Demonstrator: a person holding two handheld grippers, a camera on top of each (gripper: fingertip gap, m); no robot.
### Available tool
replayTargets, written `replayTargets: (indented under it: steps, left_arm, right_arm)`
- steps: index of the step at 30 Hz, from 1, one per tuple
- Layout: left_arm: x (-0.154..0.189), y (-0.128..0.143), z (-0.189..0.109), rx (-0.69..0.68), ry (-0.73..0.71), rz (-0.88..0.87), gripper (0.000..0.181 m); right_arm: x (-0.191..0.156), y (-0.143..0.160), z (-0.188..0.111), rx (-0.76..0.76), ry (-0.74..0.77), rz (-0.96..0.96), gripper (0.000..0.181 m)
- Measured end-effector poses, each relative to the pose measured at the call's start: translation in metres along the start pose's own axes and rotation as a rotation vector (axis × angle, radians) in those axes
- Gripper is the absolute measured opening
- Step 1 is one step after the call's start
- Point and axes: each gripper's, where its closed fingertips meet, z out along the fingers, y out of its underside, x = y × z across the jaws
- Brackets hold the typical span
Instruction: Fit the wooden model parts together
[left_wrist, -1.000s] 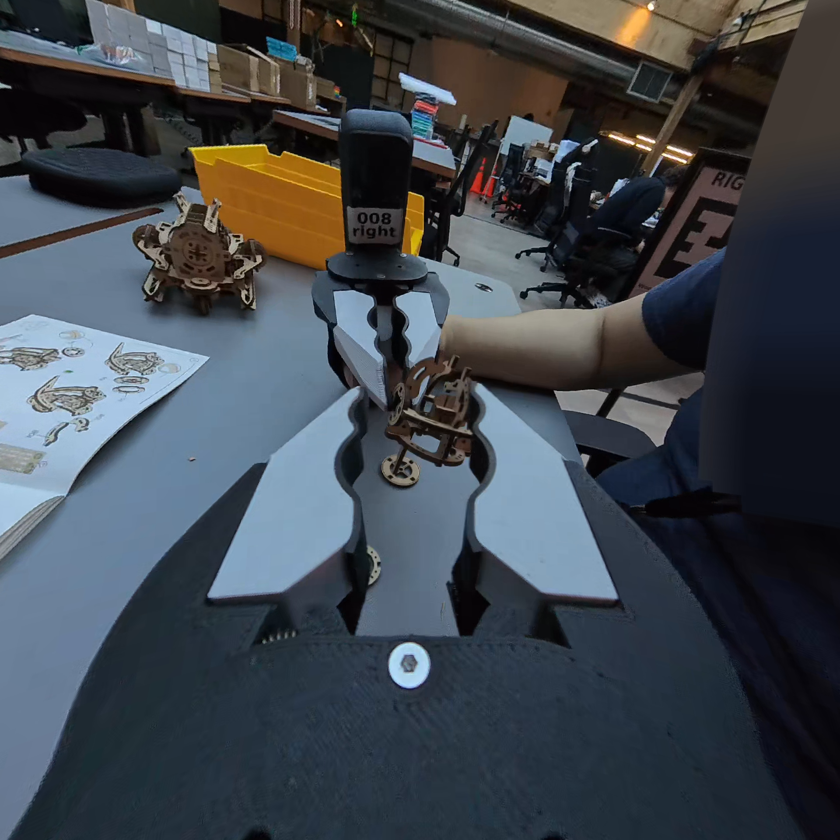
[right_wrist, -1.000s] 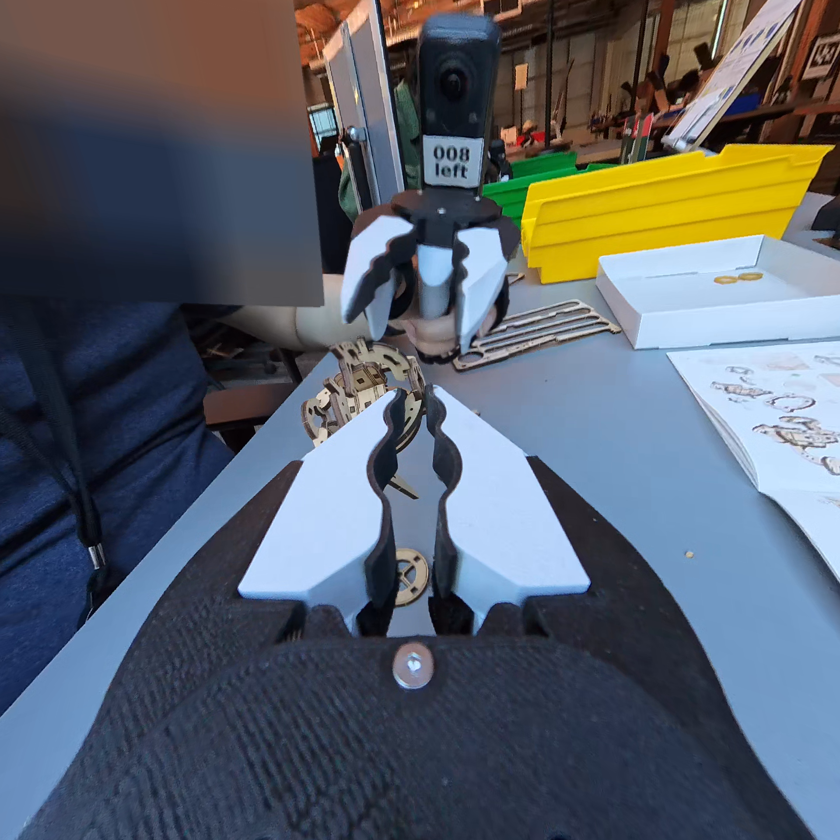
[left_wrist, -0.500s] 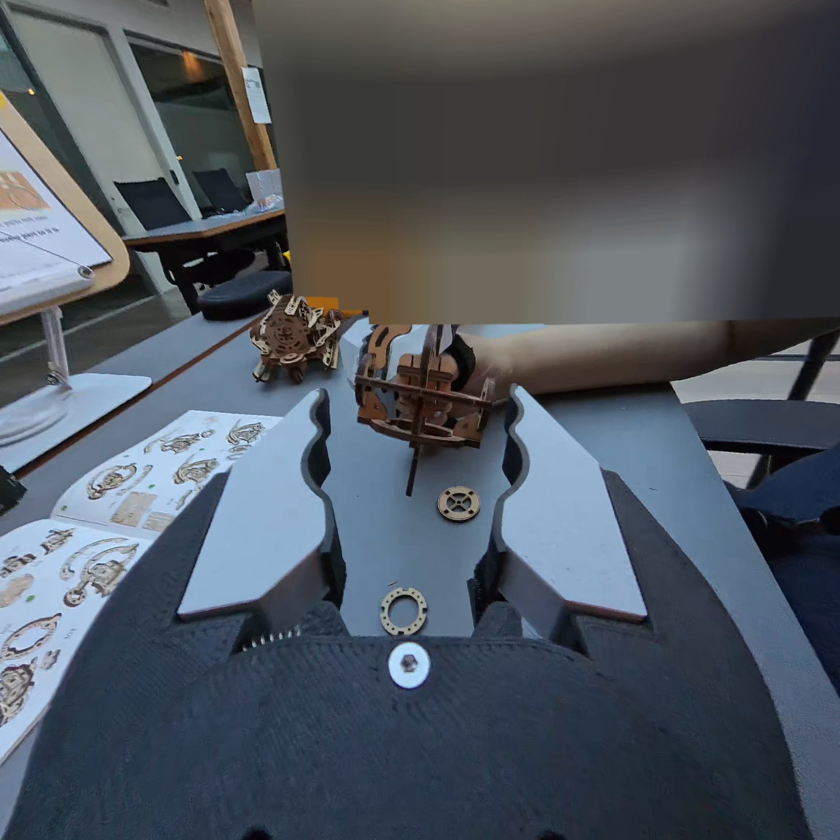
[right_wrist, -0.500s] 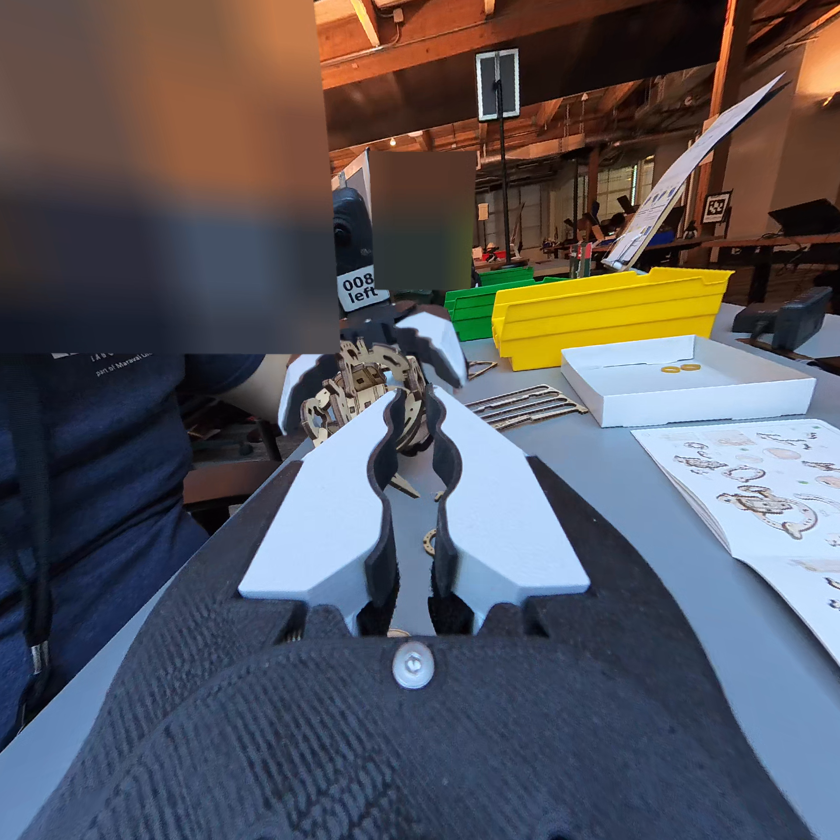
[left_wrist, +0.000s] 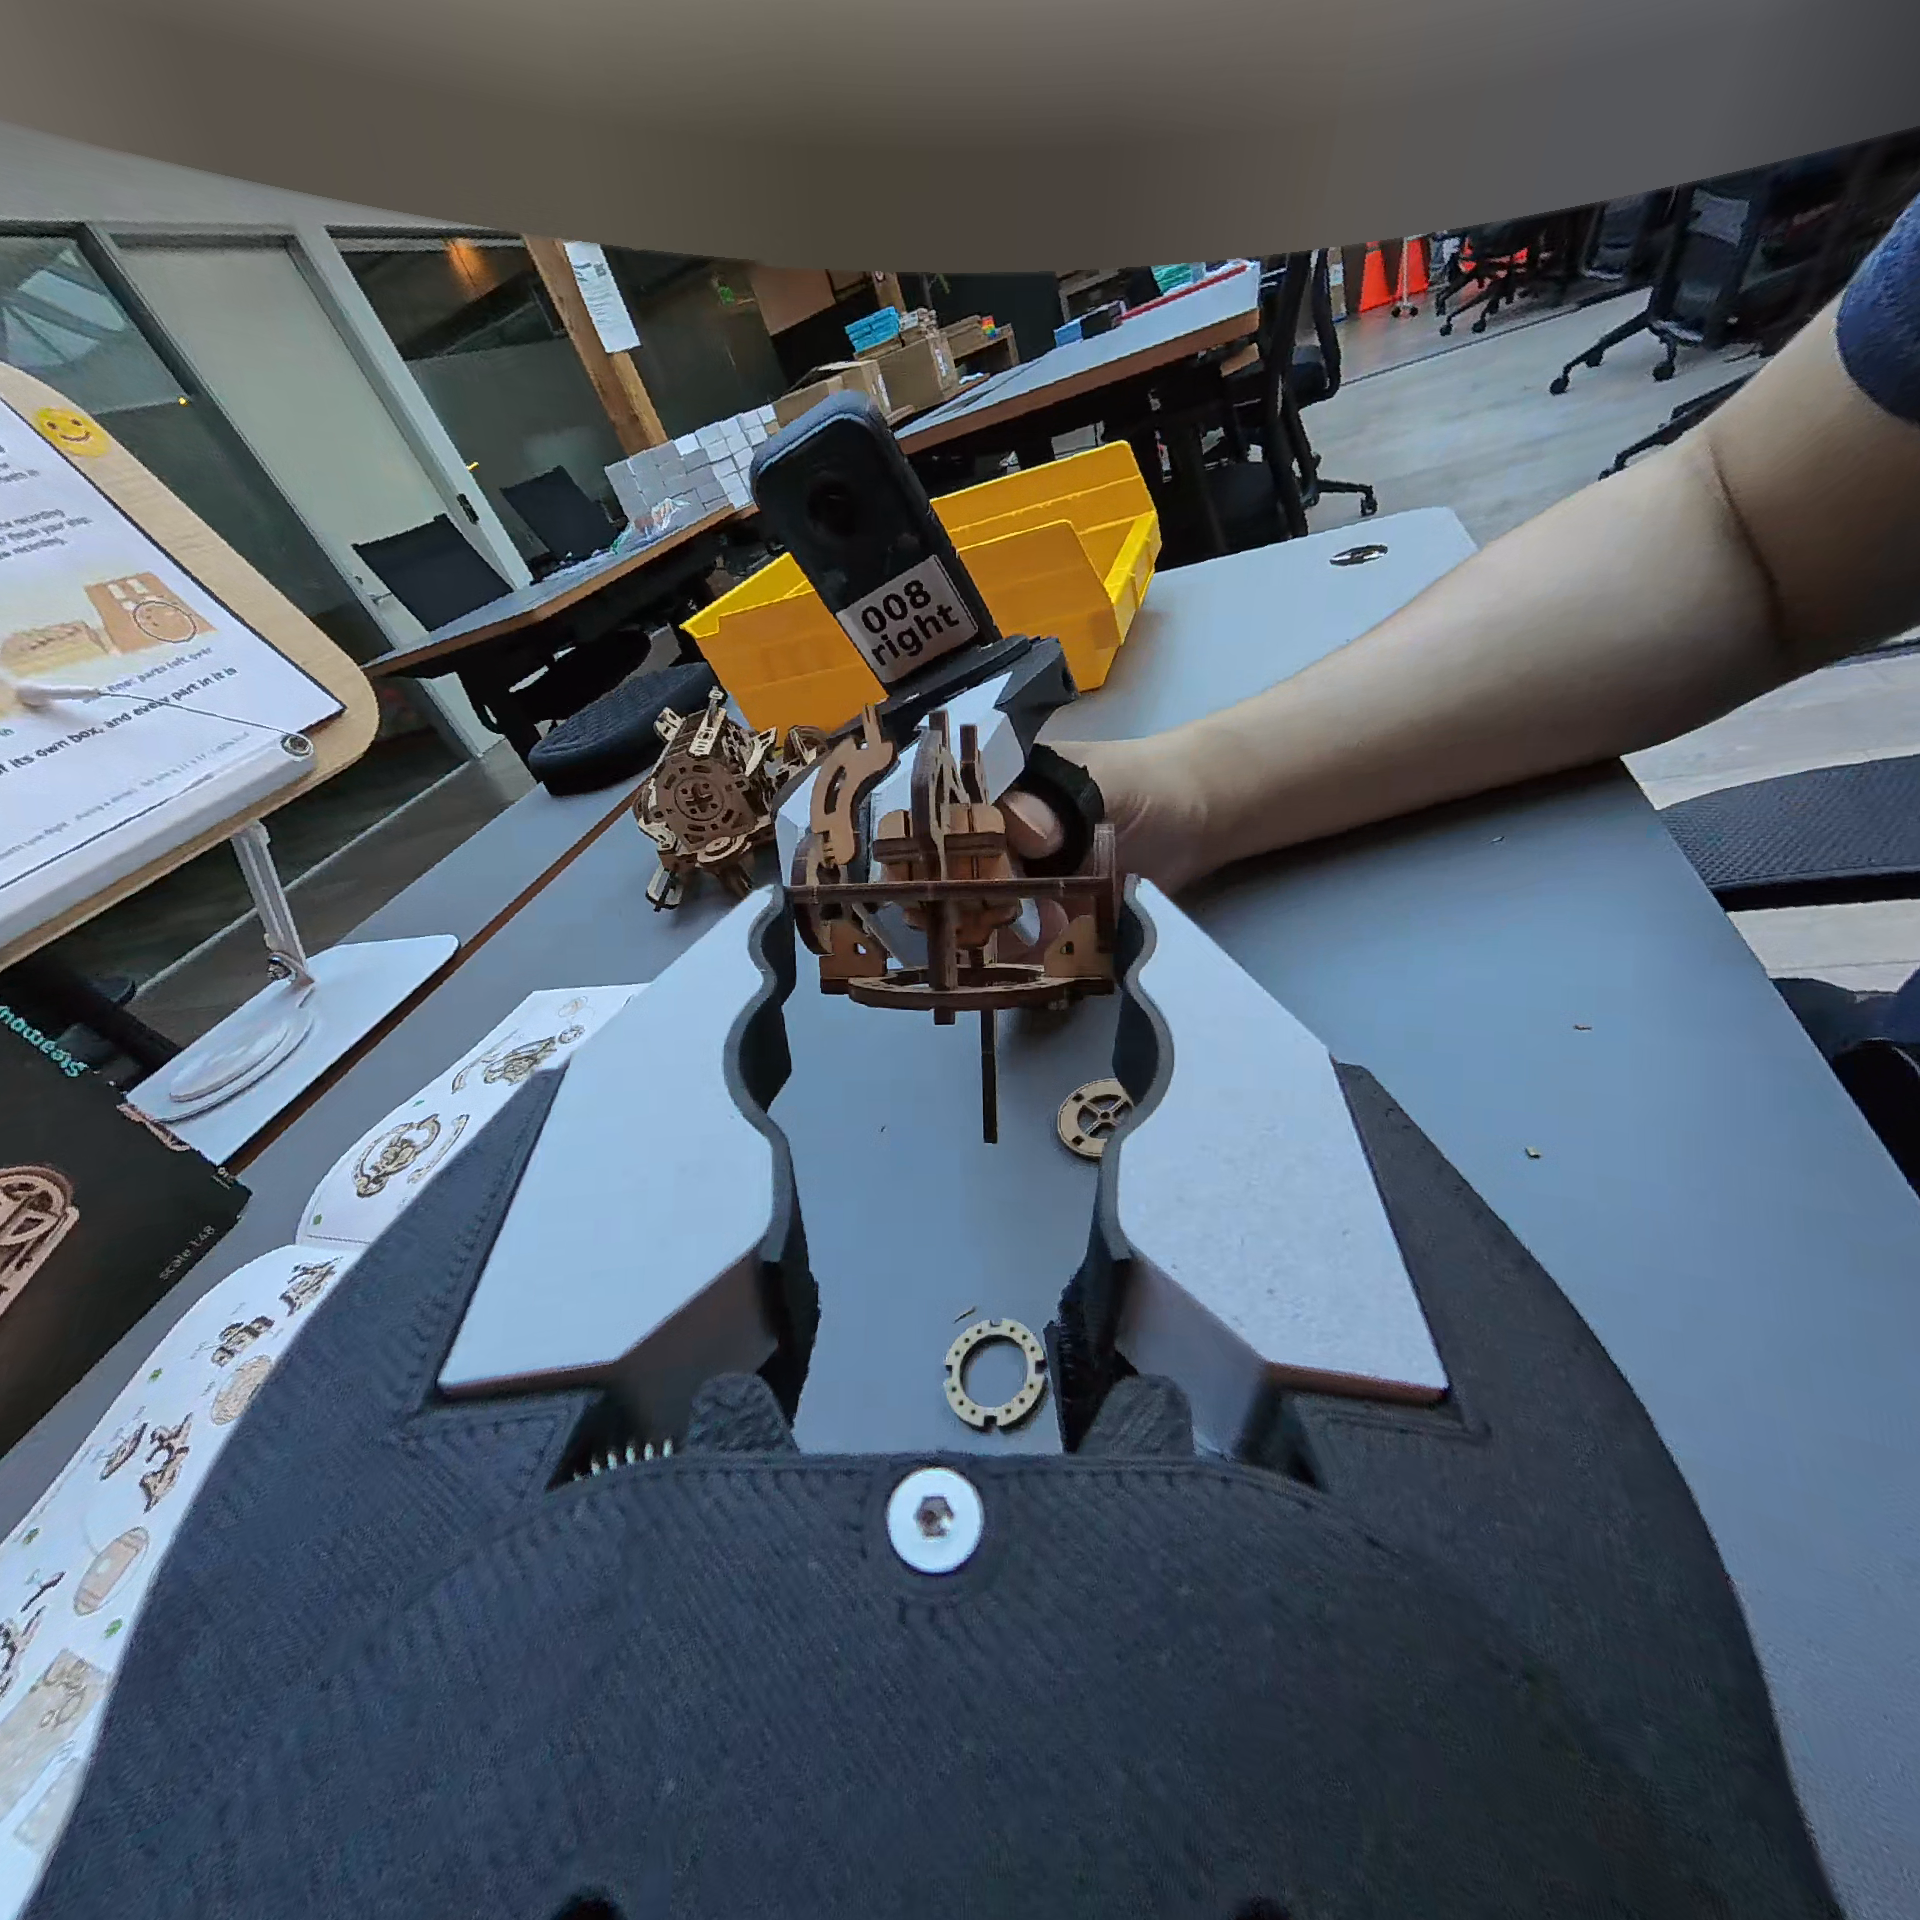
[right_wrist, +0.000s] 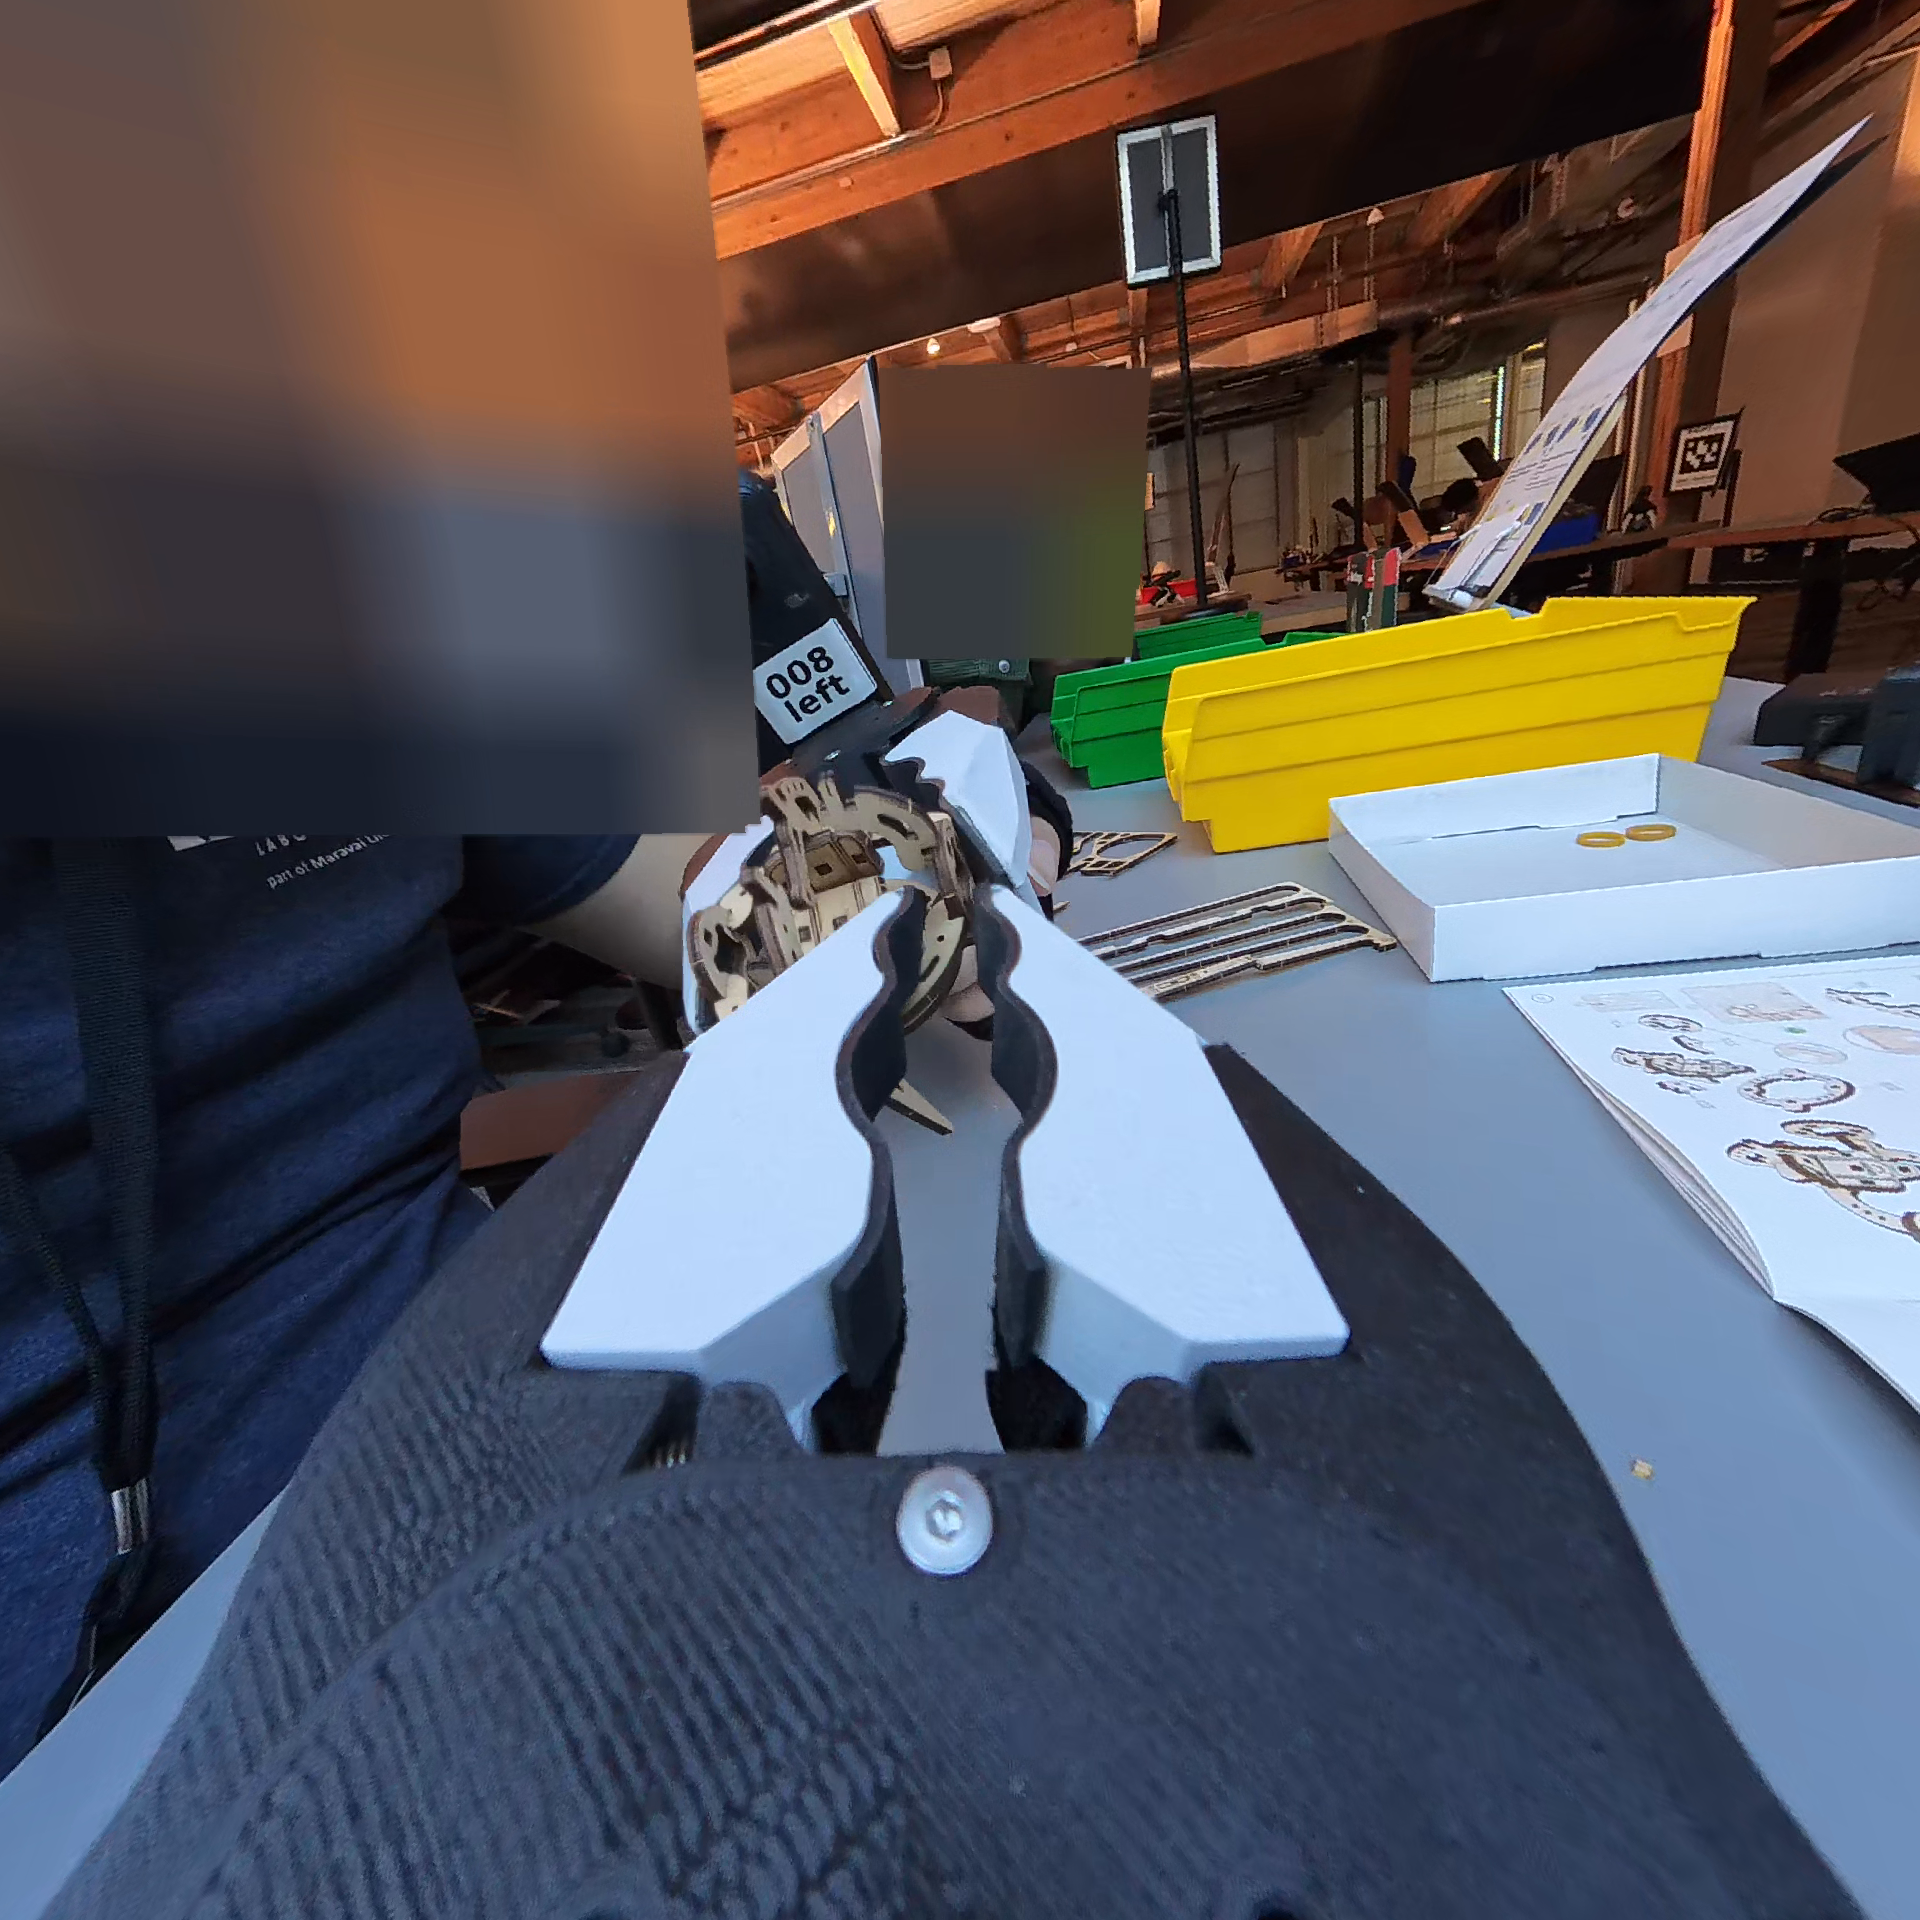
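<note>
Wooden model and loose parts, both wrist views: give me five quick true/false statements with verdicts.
1. The right gripper is shut on the wooden model. True.
2. The left gripper is clamped tight on the model. False: its fingers stand wide open, either side of the model.
3. A thin stick hangs down from the model's underside toward the table. True.
4. The toothed ring is fitted onto the model. False: it lies loose on the table, between the left gripper's fingers, near their base.
5. The white tray holds two small yellow rings. True.
6. The spoked wheel is inside the yellow bin. False: it lies on the table beside the stick.
</note>
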Motion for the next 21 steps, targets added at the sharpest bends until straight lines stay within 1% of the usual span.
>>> replayTargets:
  steps: [2, 3, 4, 7, 9, 11, 13, 17, 18, 21]
  left_arm:
    - [-0.002, 0.004, 0.000, -0.022, -0.001, 0.007, 0.060]
    - [-0.002, 0.008, 0.000, -0.044, 0.005, 0.014, 0.060]
    - [-0.004, 0.012, 0.000, -0.079, 0.009, 0.019, 0.060]
    - [-0.003, 0.028, -0.002, -0.192, 0.051, 0.043, 0.060]
    - [-0.004, 0.042, -0.004, -0.289, 0.055, 0.100, 0.060]
    - [-0.005, 0.058, -0.006, -0.395, 0.049, 0.194, 0.060]
    - [-0.001, 0.068, -0.007, -0.459, 0.070, 0.233, 0.060]
    - [0.003, 0.083, -0.009, -0.557, 0.090, 0.267, 0.060]
    - [0.002, 0.085, -0.009, -0.576, 0.085, 0.281, 0.060]
    - [0.001, 0.090, -0.010, -0.618, 0.073, 0.307, 0.060]
  right_arm:
    - [0.003, 0.001, -0.004, -0.022, 0.012, 0.002, 0.014]
    - [0.007, 0.000, -0.008, -0.036, 0.036, -0.003, 0.024]
    - [0.010, 0.000, -0.013, -0.058, 0.055, -0.021, 0.027]
    - [0.017, 0.003, -0.031, -0.189, 0.137, -0.124, 0.026]
    - [0.020, 0.003, -0.037, -0.261, 0.183, -0.164, 0.026]
    - [0.017, 0.001, -0.033, -0.323, 0.194, -0.171, 0.026]
    - [0.016, 0.002, -0.024, -0.422, 0.214, -0.189, 0.025]
    - [0.020, 0.021, -0.009, -0.692, 0.242, -0.249, 0.022]
    - [0.022, 0.027, -0.007, -0.760, 0.252, -0.272, 0.017]
    - [0.028, 0.043, -0.007, -0.935, 0.275, -0.340, 0.015]
